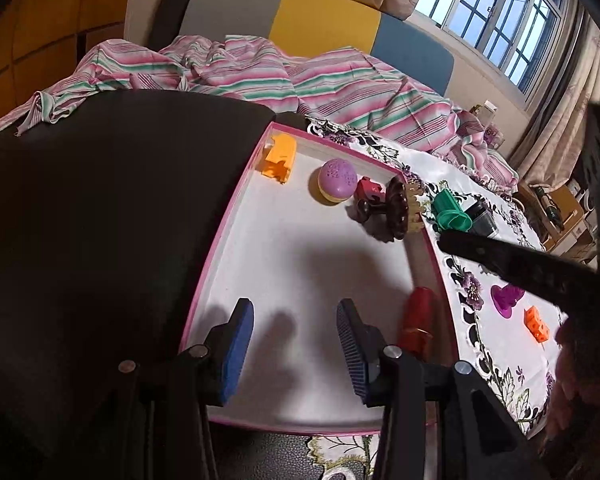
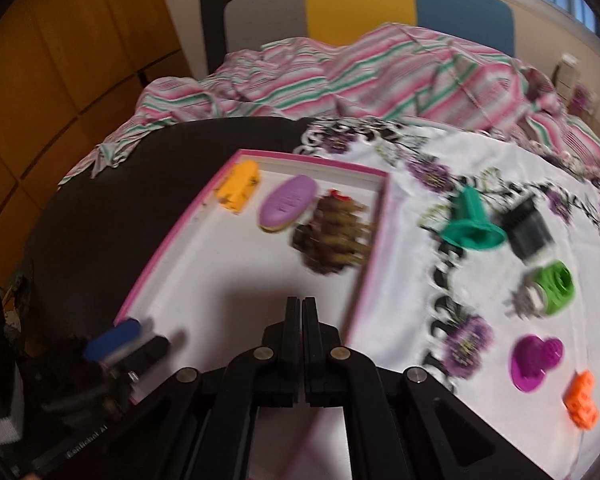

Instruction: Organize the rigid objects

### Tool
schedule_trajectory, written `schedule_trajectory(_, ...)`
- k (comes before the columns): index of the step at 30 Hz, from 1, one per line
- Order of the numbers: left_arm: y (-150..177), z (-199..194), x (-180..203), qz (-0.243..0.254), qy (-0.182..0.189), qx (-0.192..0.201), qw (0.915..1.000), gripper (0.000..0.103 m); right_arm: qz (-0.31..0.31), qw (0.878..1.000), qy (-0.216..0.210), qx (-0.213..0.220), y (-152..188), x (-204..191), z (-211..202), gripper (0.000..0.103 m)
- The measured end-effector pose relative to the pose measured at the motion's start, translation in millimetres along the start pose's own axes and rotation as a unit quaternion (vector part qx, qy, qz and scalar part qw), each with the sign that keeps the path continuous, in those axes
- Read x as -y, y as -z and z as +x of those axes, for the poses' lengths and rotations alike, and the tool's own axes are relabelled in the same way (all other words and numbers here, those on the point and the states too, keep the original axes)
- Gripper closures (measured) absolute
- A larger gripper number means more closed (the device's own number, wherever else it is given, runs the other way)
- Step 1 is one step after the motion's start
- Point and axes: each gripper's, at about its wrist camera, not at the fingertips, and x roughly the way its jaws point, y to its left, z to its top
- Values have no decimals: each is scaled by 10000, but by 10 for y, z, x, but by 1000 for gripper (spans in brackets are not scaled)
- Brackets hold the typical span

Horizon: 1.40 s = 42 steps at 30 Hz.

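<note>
A pink-rimmed white tray [image 1: 236, 208] [image 2: 172, 236] holds an orange block [image 1: 279, 157] [image 2: 239, 191], a purple-and-yellow oval [image 1: 337, 180] [image 2: 287, 208], a small red piece [image 1: 369, 189], a brown comb-like piece [image 1: 398, 208] [image 2: 331, 234] and a red cylinder [image 1: 417, 322]. My left gripper [image 1: 296, 354] is open and empty above the tray's near end. My right gripper [image 2: 302, 308] is shut and empty over the tray. On the cloth lie a green funnel shape [image 1: 452, 210] [image 2: 473, 224], a black cup [image 1: 482, 216] [image 2: 526, 228], a light green ring [image 2: 554, 286], a magenta piece [image 1: 507, 299] [image 2: 536, 360] and an orange cube [image 1: 537, 323] [image 2: 580, 400].
The tray sits partly on a dark table [image 1: 100, 220] and partly on a floral white cloth [image 1: 496, 364] [image 2: 420, 160]. A striped blanket [image 1: 300, 80] [image 2: 380, 76] lies behind. The right gripper's black arm [image 1: 540, 268] crosses the left wrist view. The left gripper's blue pad [image 2: 112, 344] shows at the right wrist view's left.
</note>
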Motion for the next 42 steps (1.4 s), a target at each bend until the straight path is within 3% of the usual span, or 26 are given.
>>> schedule_trajectory(17,15,6,-64,90,-66,-124,9999,60,-360,9987,91,-340,-243,-323,651,102)
schedule_trajectory(28,-2,-24,-176,44,-220,-107,9997,60,-223,9984,-14,-527,-367,-363,941,102)
schedule_trajectory(31,-5,-40,-199,7,-174,-102,9998,60,-178,9979,-291,-556,-376,-343,984,94)
schedule_trajectory(32,-8,-43,-200,-1,-170,-104,9998,60,-232,9978,-261,-556,-371,-352,972,83)
schedule_trajectory(35,-14,-56,-192,-10,-160,-69,9998,60,-446,9982,-200,-361,-349,-382,827,63)
schedule_trajectory(42,-12,-75,-177,-48,-153,-28,9999,60,-258,9994,-203,48,-344,-199,440,59)
